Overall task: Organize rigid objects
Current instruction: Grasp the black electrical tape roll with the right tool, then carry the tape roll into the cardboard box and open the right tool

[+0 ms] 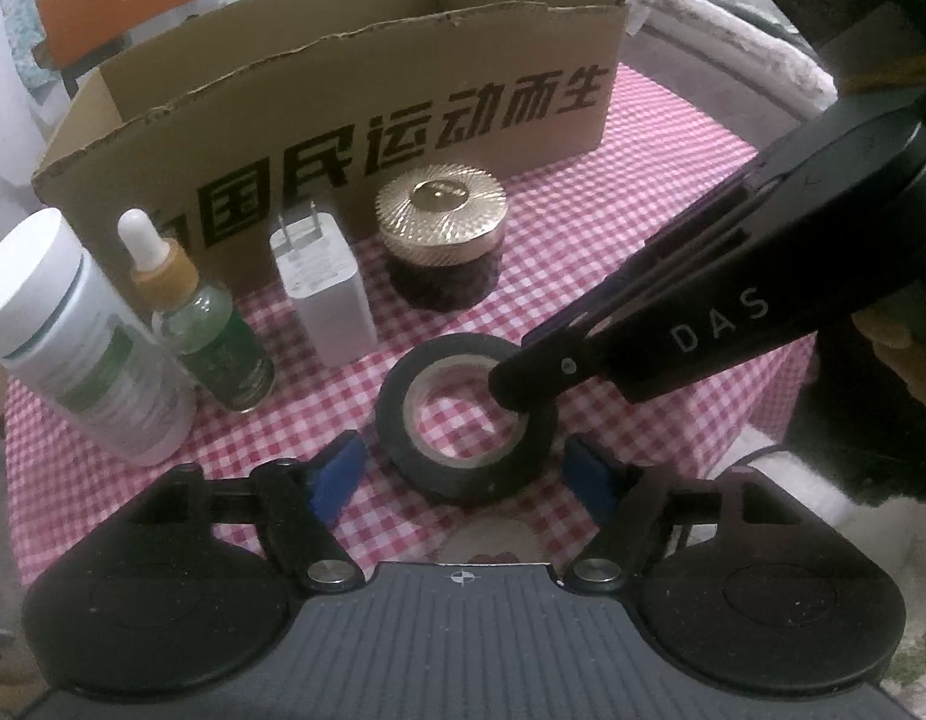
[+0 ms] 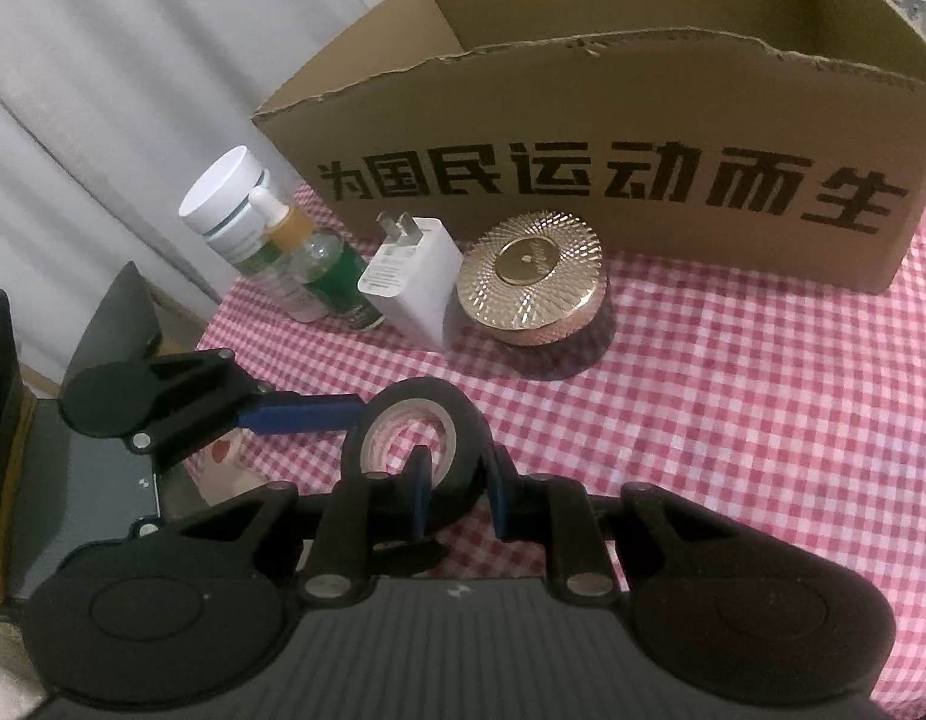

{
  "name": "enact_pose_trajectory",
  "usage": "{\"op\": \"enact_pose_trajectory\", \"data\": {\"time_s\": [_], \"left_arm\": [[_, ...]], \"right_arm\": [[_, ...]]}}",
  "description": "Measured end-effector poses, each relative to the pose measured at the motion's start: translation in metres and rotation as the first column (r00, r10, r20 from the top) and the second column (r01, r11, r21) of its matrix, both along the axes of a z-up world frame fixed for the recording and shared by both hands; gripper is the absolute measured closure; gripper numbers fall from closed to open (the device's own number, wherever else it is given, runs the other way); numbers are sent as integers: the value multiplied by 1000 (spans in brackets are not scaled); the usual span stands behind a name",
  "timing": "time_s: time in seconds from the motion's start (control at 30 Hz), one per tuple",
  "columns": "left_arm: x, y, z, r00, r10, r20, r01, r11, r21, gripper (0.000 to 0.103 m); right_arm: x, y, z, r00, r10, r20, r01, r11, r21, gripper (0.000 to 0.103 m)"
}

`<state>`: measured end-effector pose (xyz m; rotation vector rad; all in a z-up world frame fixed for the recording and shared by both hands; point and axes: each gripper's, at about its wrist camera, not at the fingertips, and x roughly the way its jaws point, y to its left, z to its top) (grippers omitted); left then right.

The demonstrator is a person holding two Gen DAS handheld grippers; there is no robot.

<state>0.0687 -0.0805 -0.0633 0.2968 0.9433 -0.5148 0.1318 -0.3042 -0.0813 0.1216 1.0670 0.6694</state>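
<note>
A black tape roll [image 1: 463, 480] lies flat on the red-checked cloth [image 1: 655, 222]. My right gripper [image 2: 458, 468] is shut on its ring wall, one blue finger [image 2: 421, 492] inside the hole and the other outside. In the left wrist view that gripper [image 1: 523, 390] reaches in from the right onto the roll's far-right rim. My left gripper [image 1: 463, 447] stands open, its blue fingers [image 1: 343, 468] on either side of the roll and apart from it. One left finger [image 2: 307, 414] shows beside the roll [image 2: 427, 396] in the right wrist view.
Behind the roll stand a gold-lidded jar [image 1: 442, 234], a white charger plug [image 1: 325, 294], a green dropper bottle [image 1: 211, 330] and a white bottle [image 1: 73, 348]. An open cardboard box [image 1: 343, 102] with black lettering stands at the back. The cloth's edge runs close on the left.
</note>
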Motion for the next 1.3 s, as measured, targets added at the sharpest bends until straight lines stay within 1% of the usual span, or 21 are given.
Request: {"op": "enact_pose_trajectory", "data": {"time_s": [0.27,0.33,0.37,0.43,0.47,0.5,0.53,0.73,1.3], "left_arm": [[2,2,1,1000,5,0,-5,1000,-2,27],[4,1,0,1000,7,-7,-7,1000,-12,29],[5,2,0,1000,7,-14,-7,1000,-21,32],[6,2,1,1000,15,-11,-15,1000,-20,32],[7,2,1,1000,19,-10,-20,1000,-22,34],[8,3,2,1000,25,-11,-25,999,-23,37],[10,3,3,1000,28,-14,-29,999,-24,37],[8,3,8,1000,28,-3,-28,1000,-2,37],[-9,11,24,998,57,39,-57,998,-7,37]], "right_arm": [[2,15,1,999,28,34,-27,998,-48,79],[0,17,1,998,32,50,-29,998,-58,79],[-1,18,1,998,35,61,-31,998,-63,79],[-3,20,1,996,37,81,-31,997,-67,80],[-4,21,1,996,35,88,-29,997,-70,80],[-4,20,2,995,33,90,-27,997,-70,81],[-5,20,2,995,29,92,-23,997,-68,81],[-6,19,3,996,14,92,-9,998,-55,82],[-18,22,19,990,14,137,-9,999,-40,82]]}}
